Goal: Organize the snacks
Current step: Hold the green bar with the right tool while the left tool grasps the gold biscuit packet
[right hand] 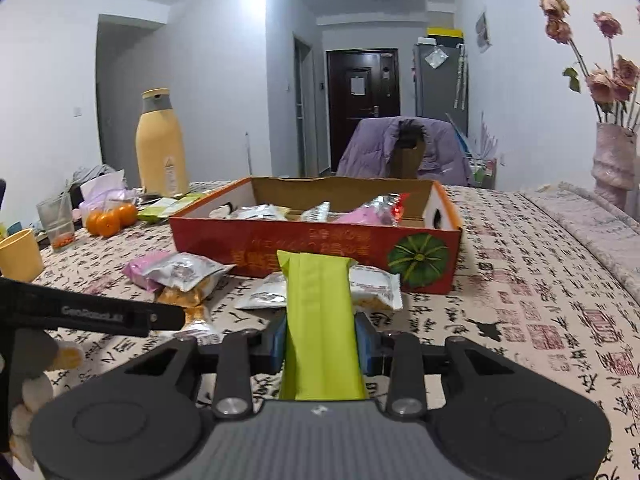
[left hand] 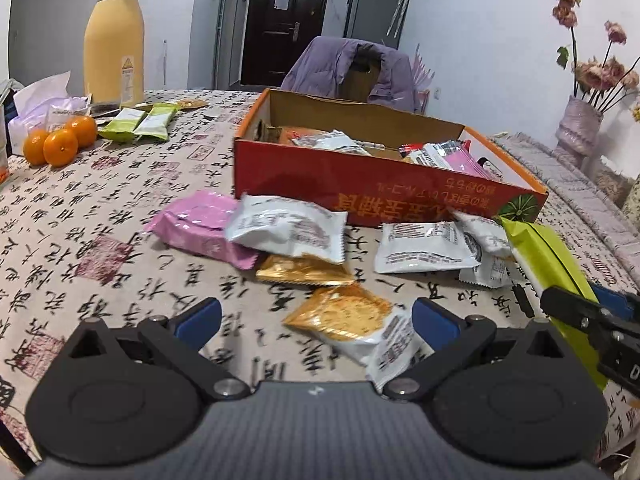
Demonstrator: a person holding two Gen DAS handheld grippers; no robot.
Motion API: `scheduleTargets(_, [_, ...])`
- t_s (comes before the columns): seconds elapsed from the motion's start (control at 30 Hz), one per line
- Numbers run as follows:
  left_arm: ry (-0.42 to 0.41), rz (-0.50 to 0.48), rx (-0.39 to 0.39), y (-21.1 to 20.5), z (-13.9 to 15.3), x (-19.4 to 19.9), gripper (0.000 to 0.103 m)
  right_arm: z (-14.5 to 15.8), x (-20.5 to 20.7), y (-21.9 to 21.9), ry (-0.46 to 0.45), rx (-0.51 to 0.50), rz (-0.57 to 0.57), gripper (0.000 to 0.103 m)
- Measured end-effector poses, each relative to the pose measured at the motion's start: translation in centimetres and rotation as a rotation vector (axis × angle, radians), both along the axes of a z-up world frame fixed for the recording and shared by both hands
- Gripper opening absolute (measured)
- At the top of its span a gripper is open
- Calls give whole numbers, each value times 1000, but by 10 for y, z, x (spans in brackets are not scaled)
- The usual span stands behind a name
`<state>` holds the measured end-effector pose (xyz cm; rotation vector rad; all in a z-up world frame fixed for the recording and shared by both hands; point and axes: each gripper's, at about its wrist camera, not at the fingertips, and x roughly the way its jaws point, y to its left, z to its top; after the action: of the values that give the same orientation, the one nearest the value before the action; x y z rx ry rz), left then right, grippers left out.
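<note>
My right gripper (right hand: pixel 320 340) is nearly closed, clamping a lime-green snack packet (right hand: pixel 320 320) lengthwise above the table (right hand: pixel 540 300), pointed toward the red cardboard box (right hand: pixel 320 246). My left gripper (left hand: pixel 316 316) hangs wide open and empty, tilted down over a gold cracker packet (left hand: pixel 344 312). Loose before the box lie one pink packet (left hand: pixel 200 224), about three white ones and two gold. Three oranges (left hand: pixel 60 142) sit far left.

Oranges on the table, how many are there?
3 oranges, bunched together at the far left of the table: one nearest the left edge, one in front, and one behind, beside the green snack packs. More could hide behind them.
</note>
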<state>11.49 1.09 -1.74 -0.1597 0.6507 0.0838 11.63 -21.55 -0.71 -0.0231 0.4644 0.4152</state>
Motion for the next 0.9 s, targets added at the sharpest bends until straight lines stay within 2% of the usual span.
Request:
scheduleTargets(0.33, [65, 142, 118, -38, -7, 33, 103, -8, 5, -18, 9, 29, -68, 33])
scheduleTargets(0.57, [100, 124, 150, -43, -16, 31, 103, -12, 4, -23, 16, 41, -67, 33])
scheduleTargets(0.73, [93, 101, 168, -36, -17, 17, 103, -15, 5, -24, 22, 49, -63, 33])
scheduleTargets(0.9, [105, 93, 152, -25, -16, 6, 103, -17, 5, -23, 27, 54, -59, 34])
